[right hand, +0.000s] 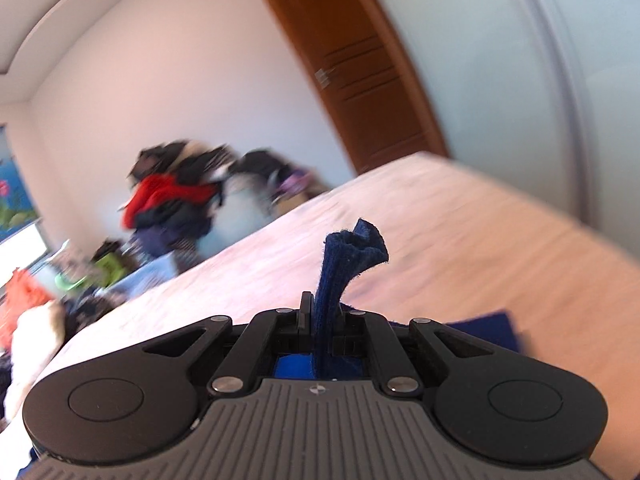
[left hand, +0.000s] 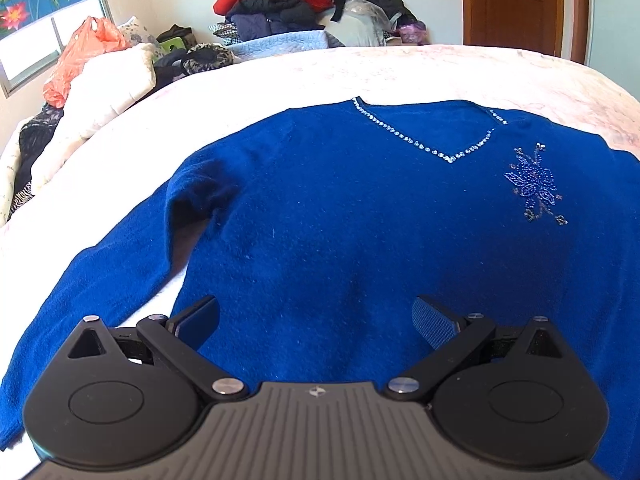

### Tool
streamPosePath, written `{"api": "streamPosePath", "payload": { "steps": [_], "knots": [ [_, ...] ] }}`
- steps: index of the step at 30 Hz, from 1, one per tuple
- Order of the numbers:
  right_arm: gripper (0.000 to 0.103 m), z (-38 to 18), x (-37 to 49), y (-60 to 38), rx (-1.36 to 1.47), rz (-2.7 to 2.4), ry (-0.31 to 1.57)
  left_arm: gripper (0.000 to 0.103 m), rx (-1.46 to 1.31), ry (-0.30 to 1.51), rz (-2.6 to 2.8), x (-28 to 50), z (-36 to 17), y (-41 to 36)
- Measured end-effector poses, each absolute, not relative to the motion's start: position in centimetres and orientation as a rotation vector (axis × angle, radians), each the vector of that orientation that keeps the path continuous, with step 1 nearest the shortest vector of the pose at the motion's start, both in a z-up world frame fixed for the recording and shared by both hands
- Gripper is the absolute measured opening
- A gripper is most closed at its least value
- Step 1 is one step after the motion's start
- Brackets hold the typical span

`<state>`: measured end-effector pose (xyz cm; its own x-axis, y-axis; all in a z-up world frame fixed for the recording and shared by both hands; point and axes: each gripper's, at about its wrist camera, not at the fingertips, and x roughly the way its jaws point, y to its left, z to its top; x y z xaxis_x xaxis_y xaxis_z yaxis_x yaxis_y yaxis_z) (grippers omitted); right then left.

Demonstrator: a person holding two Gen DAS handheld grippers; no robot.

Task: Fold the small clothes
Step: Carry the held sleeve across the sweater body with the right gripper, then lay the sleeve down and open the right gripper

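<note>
Bedroom, pink-white bed (left hand: 440, 68) as work surface. Blue sweater (left hand: 360, 220) spread flat, face up, beaded V-neck toward far edge. Soft, light knit, likely limp; best taken at cuffs, hem or shoulders, clear of beadwork. Left gripper (left hand: 316, 320) over hem, fingers spread, empty. Right gripper (right hand: 320, 316) fingers pinching a blue sweater edge, lifted. Clothes pile (left hand: 280, 4) beyond bed, not obstructing.

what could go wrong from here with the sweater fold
The right tongs pinch only a thin bunch of the sweater, its end poking out past the pads, so the knit could slip free mid-fold. The left tongs are open above the hem and pin nothing, so the body may drag across the bed. The beaded flower could snag.
</note>
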<state>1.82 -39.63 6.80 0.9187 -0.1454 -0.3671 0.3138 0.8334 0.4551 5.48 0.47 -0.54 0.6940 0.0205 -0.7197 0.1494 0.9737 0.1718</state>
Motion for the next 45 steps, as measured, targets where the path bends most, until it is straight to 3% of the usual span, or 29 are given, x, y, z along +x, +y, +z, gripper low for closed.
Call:
{"api": "streamPosePath", "payload": {
  "steps": [22, 33, 35, 36, 37, 38, 45],
  "knots": [
    [0.011, 5.2, 17.6, -15.0, 0.355, 0.152, 0.585, 0.103, 0.222, 0.815, 0.015, 5.8, -0.7, 5.8],
    [0.011, 3.7, 21.3, -5.9, 0.261, 0.280, 0.684, 0.103, 0.182, 0.843, 0.103, 6.0, -1.0, 9.6],
    [0.016, 3.3, 21.9, -4.8, 0.252, 0.288, 0.715, 0.103, 0.180, 0.845, 0.109, 6.0, -1.0, 10.0],
    [0.023, 3.0, 22.2, -4.4, 0.256, 0.298, 0.736, 0.103, 0.180, 0.846, 0.111, 5.9, -1.0, 10.2],
    [0.038, 2.8, 22.2, -4.3, 0.279, 0.316, 0.755, 0.103, 0.182, 0.847, 0.113, 5.9, -1.0, 10.3],
    [0.042, 2.9, 22.2, -4.5, 0.314, 0.337, 0.752, 0.103, 0.184, 0.846, 0.115, 5.7, -0.9, 10.5],
    [0.043, 3.6, 21.0, -6.2, 0.493, 0.423, 0.785, 0.103, 0.150, 0.857, 0.160, 5.6, -1.0, 12.0]
  ]
}}
